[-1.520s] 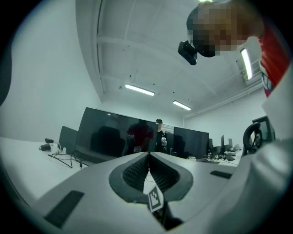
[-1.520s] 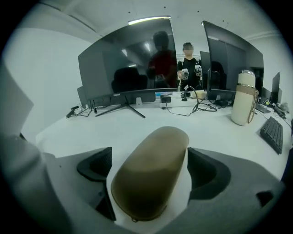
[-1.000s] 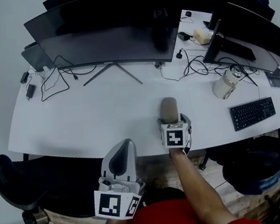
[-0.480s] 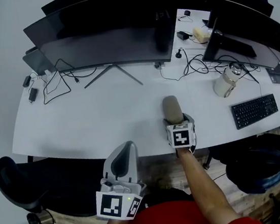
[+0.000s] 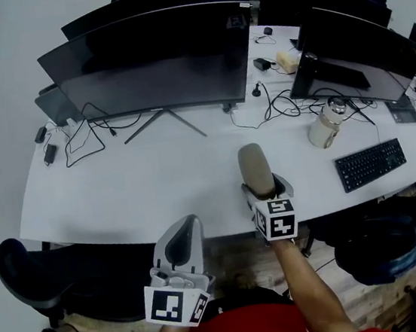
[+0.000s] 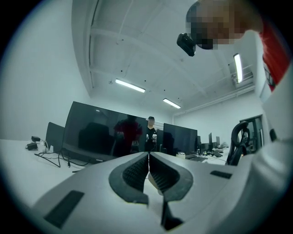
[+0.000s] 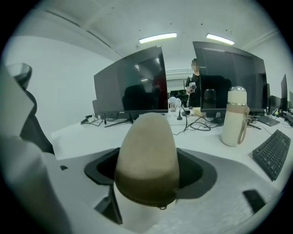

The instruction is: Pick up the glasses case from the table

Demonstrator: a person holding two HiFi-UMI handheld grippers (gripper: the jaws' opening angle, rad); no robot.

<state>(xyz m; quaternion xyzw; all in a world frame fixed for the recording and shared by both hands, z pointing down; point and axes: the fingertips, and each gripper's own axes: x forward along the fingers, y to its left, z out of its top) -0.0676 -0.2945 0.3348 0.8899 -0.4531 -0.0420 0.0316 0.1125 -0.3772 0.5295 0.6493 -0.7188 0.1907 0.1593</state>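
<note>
The glasses case (image 5: 254, 167) is a beige-brown oval hard case. My right gripper (image 5: 261, 185) is shut on its near end, and the case juts forward over the front part of the white table (image 5: 134, 179), lifted off the surface. In the right gripper view the case (image 7: 149, 155) fills the space between the two jaws, which press its sides. My left gripper (image 5: 181, 242) hangs off the table's front edge, below and left of the case, jaws together with nothing in them. In the left gripper view its pads (image 6: 137, 171) meet.
A wide curved monitor (image 5: 150, 70) stands at the back with cables (image 5: 81, 129) at its left. A second monitor (image 5: 352, 51), a cream bottle (image 5: 323, 125) and a black keyboard (image 5: 369, 164) lie to the right. A black chair (image 5: 32, 275) sits below the table's left front.
My right gripper has risen with the case, lifting it off the table and tilting its far end up. The left gripper has stayed where it was.
</note>
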